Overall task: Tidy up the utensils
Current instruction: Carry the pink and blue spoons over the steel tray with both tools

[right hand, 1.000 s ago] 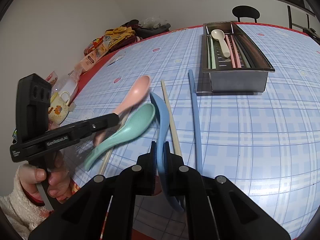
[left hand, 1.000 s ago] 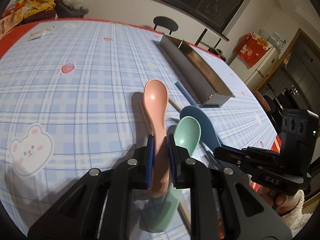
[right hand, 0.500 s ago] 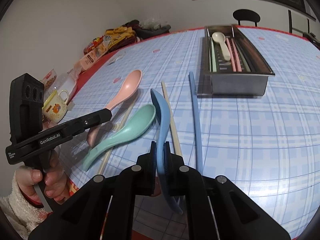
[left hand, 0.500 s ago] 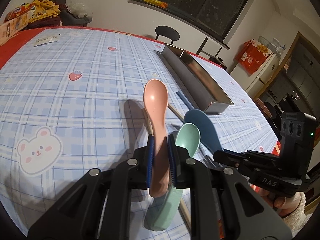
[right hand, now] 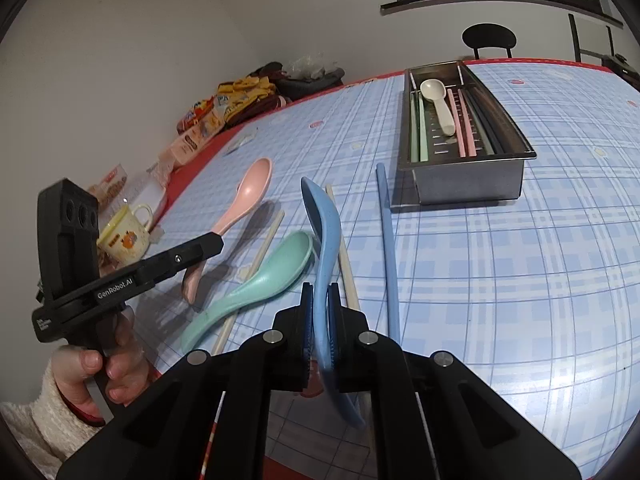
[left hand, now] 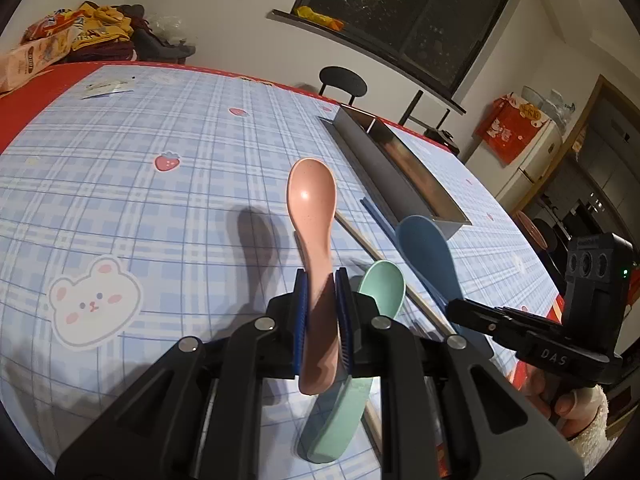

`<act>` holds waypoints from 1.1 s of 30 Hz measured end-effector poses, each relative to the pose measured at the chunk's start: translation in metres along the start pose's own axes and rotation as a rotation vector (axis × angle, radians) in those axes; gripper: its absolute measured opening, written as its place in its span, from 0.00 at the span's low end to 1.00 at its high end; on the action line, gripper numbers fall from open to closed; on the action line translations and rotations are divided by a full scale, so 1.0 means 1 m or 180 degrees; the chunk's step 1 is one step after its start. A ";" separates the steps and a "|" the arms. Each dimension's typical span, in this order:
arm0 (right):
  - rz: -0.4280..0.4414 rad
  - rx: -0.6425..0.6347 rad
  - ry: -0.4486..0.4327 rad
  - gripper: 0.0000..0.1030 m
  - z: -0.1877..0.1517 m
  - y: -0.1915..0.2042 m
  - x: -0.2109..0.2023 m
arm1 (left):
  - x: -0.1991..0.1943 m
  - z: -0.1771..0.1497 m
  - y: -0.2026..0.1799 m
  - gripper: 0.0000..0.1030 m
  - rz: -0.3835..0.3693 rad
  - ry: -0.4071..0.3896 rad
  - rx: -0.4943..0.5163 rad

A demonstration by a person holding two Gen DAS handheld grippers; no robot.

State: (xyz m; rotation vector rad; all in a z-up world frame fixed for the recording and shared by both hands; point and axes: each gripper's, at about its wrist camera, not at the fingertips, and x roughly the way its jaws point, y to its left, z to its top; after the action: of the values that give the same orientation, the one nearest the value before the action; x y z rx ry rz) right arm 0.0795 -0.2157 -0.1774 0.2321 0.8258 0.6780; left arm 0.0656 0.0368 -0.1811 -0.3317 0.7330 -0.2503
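Clamping a pink spoon (left hand: 311,204) by its handle, the left hand-held gripper (left hand: 322,312) has both blue pads pressed against the handle sides; the bowl of the spoon projects forward and upward beyond the fingertips, clear of the bench (left hand: 160,184). The right hand-held gripper (right hand: 320,312) is clamped in the same way on the handle of a blue spoon (right hand: 322,224), which stands on edge between the pads with its bowl ahead of the fingertips and raised off the bench.

A green spoon (right hand: 256,288) lies flat on the bench between the two hand-held grippers, just left of the right one and just right of the left one, its bowl pointing away. Two pale chopsticks (right hand: 340,248) lie beside it, one on each side of the blue spoon's bowl as seen from the right wrist. A blue chopstick (right hand: 390,248) lies on the bench to the right of the right hand-held gripper, its far end just beside the metal tray (right hand: 468,178).

The tray stands ahead and to the right of both hand-held grippers. It holds a white spoon (right hand: 438,102), pink chopsticks (right hand: 460,124) and green chopsticks (right hand: 419,128), laid lengthwise. A mug (right hand: 126,234) stands behind the left hand-held gripper as the right wrist sees it, near the bench edge. A hand (right hand: 108,372) in a white sleeve grips the left handle.
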 end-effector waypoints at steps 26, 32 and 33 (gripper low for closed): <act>0.0538 0.0797 -0.0244 0.08 0.125 -0.093 -0.011 | 0.028 0.094 -0.026 0.17 -0.0223 -0.0098 -0.0391; 0.0233 0.0834 -0.0421 0.08 0.184 -0.123 0.013 | 0.099 0.145 -0.067 0.17 -0.0273 -0.0010 -0.0514; 0.0233 0.0873 -0.0448 0.08 0.190 -0.128 0.016 | 0.109 0.150 -0.072 0.17 -0.0275 0.0019 -0.0535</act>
State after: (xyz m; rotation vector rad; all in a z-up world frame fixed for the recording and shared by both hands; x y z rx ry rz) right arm 0.2872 -0.2915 -0.1169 0.5541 0.7764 0.6083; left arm 0.2395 -0.0345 -0.1158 -0.5232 0.7481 -0.2720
